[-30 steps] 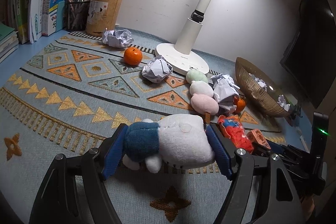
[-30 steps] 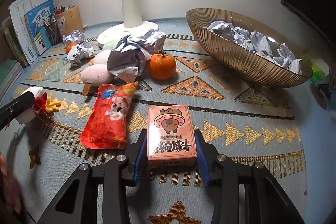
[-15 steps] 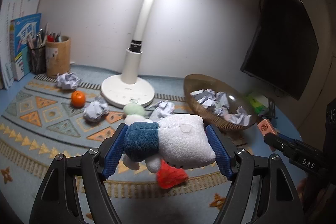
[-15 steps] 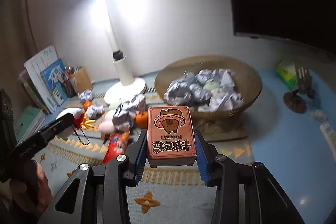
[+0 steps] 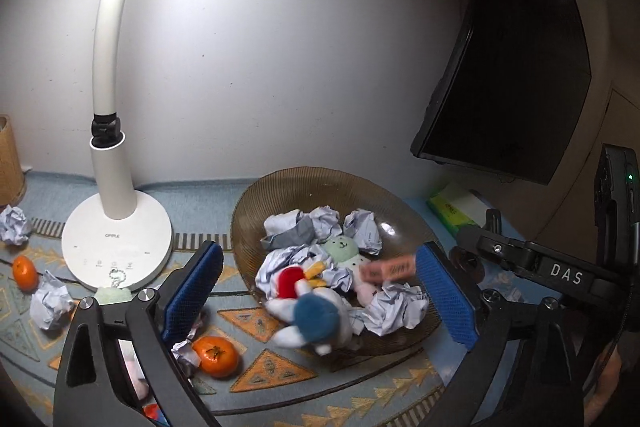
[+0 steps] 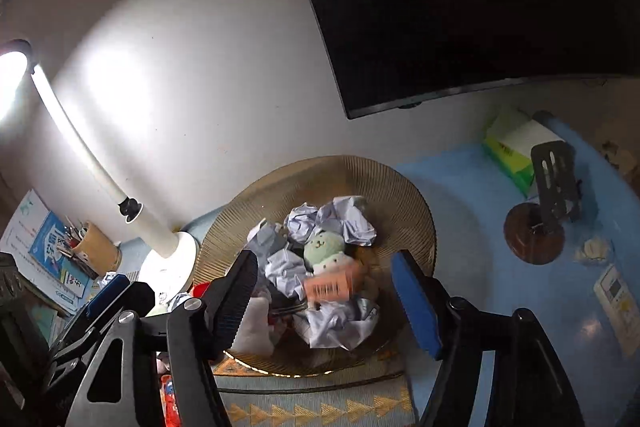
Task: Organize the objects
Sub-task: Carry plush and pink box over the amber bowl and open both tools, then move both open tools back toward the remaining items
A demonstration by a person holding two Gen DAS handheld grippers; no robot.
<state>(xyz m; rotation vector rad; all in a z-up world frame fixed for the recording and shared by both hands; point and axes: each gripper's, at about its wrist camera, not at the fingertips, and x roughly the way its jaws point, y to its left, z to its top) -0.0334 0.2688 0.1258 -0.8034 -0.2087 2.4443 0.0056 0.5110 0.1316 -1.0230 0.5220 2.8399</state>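
Both grippers are above the big brown bowl (image 5: 280,187), and both are letting go. The left gripper (image 5: 320,287) has its jaws opening wide, and nothing is pressed between its blue pads. The soft toy (image 5: 316,315) with the blue bottom is blurry and lies at the near edge of the bowl, on top of the crumpled paper balls (image 5: 360,227). The right gripper (image 6: 324,295) has its jaws opening too. The little pink box (image 6: 332,283) is blurry between them, but the pads do not touch it. It looks like it is dropping onto the pile, next to the green bear toy (image 6: 324,243).

So the step in hand is dropping things into the bowl. This step looks almost done.

More things wait on the patterned mat on the bench: an orange (image 5: 216,351) close by, another orange (image 5: 25,273) farther left, and some paper balls by the white lamp (image 5: 116,247). The next move probably calls for open jaws, a swing back to the mat, and a soft squeeze. An orange is round and could roll away.
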